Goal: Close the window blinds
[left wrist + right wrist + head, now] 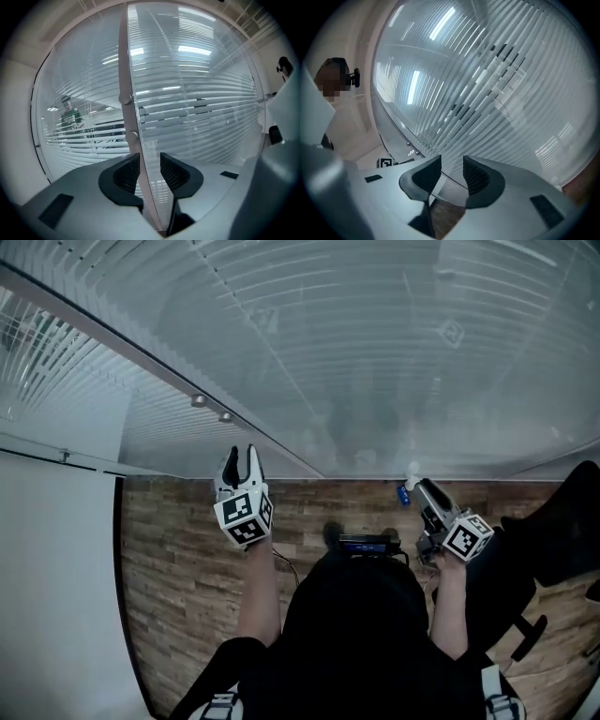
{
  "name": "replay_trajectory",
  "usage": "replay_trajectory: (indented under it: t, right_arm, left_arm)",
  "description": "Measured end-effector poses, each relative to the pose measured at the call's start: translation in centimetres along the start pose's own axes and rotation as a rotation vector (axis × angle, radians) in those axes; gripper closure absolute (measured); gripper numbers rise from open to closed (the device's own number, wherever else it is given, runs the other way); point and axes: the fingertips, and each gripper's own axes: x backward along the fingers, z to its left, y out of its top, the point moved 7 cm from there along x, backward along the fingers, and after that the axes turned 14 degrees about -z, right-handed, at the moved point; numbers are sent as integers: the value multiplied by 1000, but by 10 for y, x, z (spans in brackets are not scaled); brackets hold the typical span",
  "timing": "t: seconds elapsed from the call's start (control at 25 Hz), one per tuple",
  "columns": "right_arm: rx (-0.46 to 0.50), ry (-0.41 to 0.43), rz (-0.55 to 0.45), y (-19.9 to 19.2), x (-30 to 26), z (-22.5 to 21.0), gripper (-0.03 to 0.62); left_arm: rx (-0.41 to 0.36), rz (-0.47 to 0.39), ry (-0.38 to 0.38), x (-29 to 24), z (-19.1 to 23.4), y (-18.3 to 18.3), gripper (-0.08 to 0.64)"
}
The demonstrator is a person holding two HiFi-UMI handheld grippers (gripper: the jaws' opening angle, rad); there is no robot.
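White slatted window blinds (394, 343) hang behind a glass wall and fill most of every view. Their slats (197, 93) stand partly tilted, and the room behind shows through the gaps. Two small round knobs (198, 400) (125, 99) sit on the upright joint strip (123, 56) between two glass panes. My left gripper (242, 457) (150, 161) is raised just below those knobs, its jaws a little apart and the strip showing through the gap. No contact with the pads is visible. My right gripper (419, 486) (452, 168) points at the foot of the glass, open and empty.
A wood-plank floor (187, 559) runs under the glass. A white wall panel (56, 596) stands at the left. A dark office chair (553, 531) is at the right. A small blue thing (403, 494) lies by the glass base. A person (70, 117) shows beyond the blinds.
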Motion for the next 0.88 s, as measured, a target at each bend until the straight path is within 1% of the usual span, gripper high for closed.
replay_trajectory:
  t: [0.08,0.16,0.24,0.32,0.48,0.68,0.8,0.88]
  right_arm:
    - [-7,14,2,29,22,14,442]
    - [-2,18,12,73,50,54,442]
    - [14,14,31,107,71,100,442]
    - [32,20,44,121,78,125,442]
    - [63,12,34,128,77,127,442]
    - [94,-39,-24,127,95,131,442]
    - [110,-83,-33,113,107,131,442]
    - [135,-110,-39,95,122,150,442]
  left_arm:
    - [5,-5,-10,27,-22,35,420]
    - [21,-4,-22,64,-38,93,420]
    - [39,3,-31,99,-39,143,420]
    - [51,5,-33,120,-33,166,420]
    - [78,-6,-51,118,-30,166,420]
    - [133,-54,-145,107,-37,164,420]
    - [166,-66,-190,106,-36,150,421]
    - [214,-79,-226,122,-25,135,420]
